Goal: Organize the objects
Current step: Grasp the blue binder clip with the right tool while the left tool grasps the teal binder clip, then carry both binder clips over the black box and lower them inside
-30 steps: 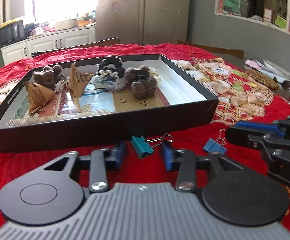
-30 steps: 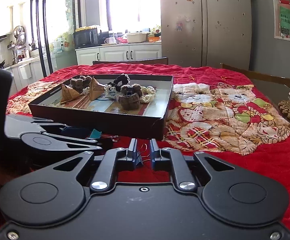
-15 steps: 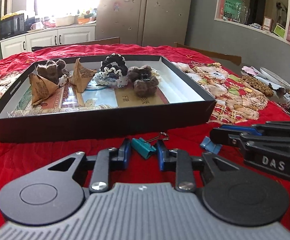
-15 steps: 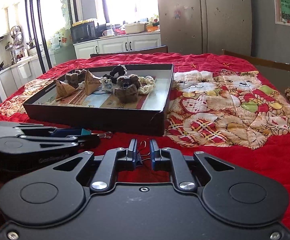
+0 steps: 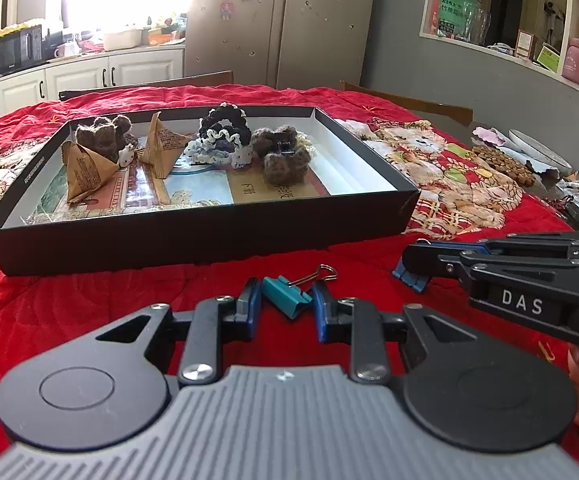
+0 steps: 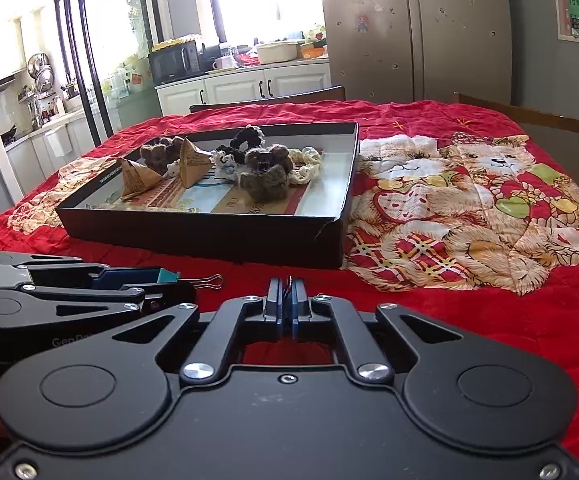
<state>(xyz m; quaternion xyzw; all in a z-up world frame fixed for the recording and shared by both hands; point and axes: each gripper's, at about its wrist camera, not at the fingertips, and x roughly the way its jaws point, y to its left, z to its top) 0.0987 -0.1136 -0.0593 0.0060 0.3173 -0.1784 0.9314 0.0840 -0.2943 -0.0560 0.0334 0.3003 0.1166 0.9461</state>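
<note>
Our left gripper (image 5: 285, 307) sits low over the red cloth (image 5: 89, 300) on the worktop, its fingers (image 5: 249, 306) narrowed around a teal clip (image 5: 287, 295); the clip lies slantwise between the blue pads, its right end at the right pad, but we cannot tell whether both pads press it. Its wire handle (image 5: 317, 274) points toward the black box (image 5: 209, 236), which lies just beyond the clip.

Our right gripper (image 6: 288, 304) has its fingers (image 6: 298, 300) drawn almost together, with only a thin dark sliver between them. In the left wrist view they are clamped on a blue clip (image 5: 407, 276), which rests on the cloth near the box's front right corner, to the right of the teal clip.

Inside the box we see two brown paper packets (image 5: 85, 168), brown crocheted pieces (image 5: 285, 160) and a black and white crocheted ring (image 5: 225, 128), all toward its far side. A bear-patterned patch (image 6: 469, 200) of the cloth lies right of the box
</note>
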